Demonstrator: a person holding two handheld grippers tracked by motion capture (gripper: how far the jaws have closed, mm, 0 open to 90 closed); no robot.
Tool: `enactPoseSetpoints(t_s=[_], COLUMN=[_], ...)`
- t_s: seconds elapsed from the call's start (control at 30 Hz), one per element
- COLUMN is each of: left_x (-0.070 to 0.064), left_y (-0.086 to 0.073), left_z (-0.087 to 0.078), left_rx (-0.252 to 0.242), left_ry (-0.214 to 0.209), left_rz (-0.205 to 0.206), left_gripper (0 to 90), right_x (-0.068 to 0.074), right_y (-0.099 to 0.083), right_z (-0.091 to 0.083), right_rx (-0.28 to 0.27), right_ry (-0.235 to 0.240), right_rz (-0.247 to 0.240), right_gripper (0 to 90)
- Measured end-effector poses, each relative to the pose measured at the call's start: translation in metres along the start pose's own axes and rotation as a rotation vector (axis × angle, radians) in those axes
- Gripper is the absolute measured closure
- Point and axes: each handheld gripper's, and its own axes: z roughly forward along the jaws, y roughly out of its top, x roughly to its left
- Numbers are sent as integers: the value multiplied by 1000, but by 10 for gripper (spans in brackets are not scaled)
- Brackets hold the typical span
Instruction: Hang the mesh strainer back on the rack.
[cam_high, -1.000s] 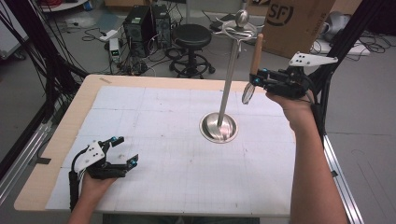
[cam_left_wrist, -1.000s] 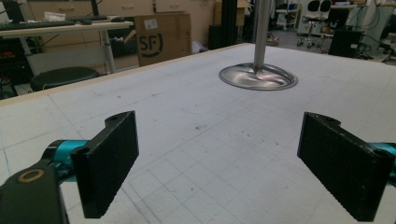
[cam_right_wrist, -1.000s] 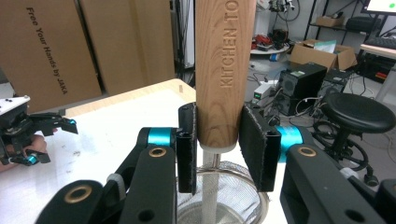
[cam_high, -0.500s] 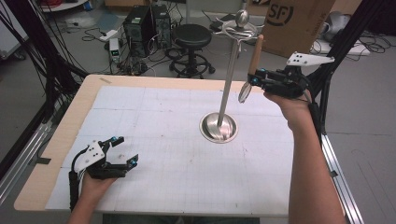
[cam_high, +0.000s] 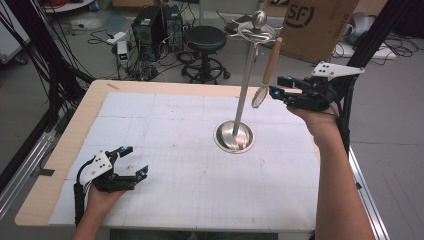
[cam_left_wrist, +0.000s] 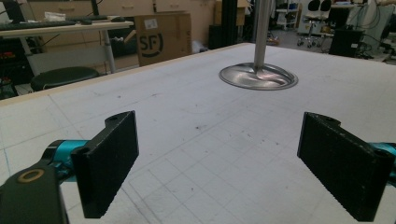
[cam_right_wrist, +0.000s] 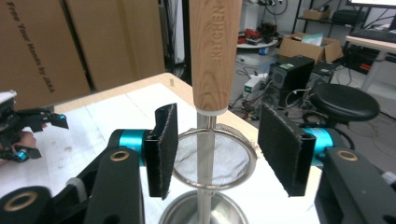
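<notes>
The wooden-handled strainer (cam_high: 266, 75) hangs from the rack (cam_high: 241, 90) in the upper middle of the high view — hung up already, it seems. The right hand-held gripper (cam_high: 274, 93) flanks its mesh with jaws parted, gripping nothing. The left hand-held gripper (cam_high: 131, 161) rests wide open on the desk (cam_high: 200, 175), lower left — only withdrawal remains.

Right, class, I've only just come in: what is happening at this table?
A person works with a hand-held gripper in each hand. The right gripper is raised beside a metal stand, its jaws open on either side of the mesh head of a small strainer with a wooden handle; the strainer seems to hang from the stand's top, handle up. The jaws are not closed on it. The left gripper rests open on the table, holding nothing.
</notes>
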Motion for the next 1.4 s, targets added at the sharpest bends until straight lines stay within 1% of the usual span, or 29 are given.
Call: enactPoseSetpoints(t_s=[0.13,0.3,0.37,0.57,0.8,0.87,1.1,1.27,1.4], left_x=[0,0,0,0,0,0,0,0,0], left_y=[0,0,0,0,0,0,0,0,0], left_z=[0,0,0,0,0,0,0,0,0], left_rx=[0,-2,0,0,-2,-2,-2,-2,-2], left_ry=[0,0,1,2,0,0,0,0,-2], left_rz=[1,0,0,-2,0,-2,-1,-1,-1], left_gripper=[130,130,130,130,130,130,130,130,130], right_x=[6,11,14,22,30,32,40,44,46], right_y=[-6,-15,-18,-30,-50,-57,-80,-96,-105], right_z=[-6,-12,-14,-17,-15,-16,-16,-13,-11], right_rx=[-15,-37,-41,-50,-40,-46,-64,-63,-65], right_ry=[-6,-4,-6,0,16,17,16,15,12], right_rz=[-8,2,-3,-18,-18,-18,2,14,24], right_gripper=[423,389,368,343,326,316,287,275,260])
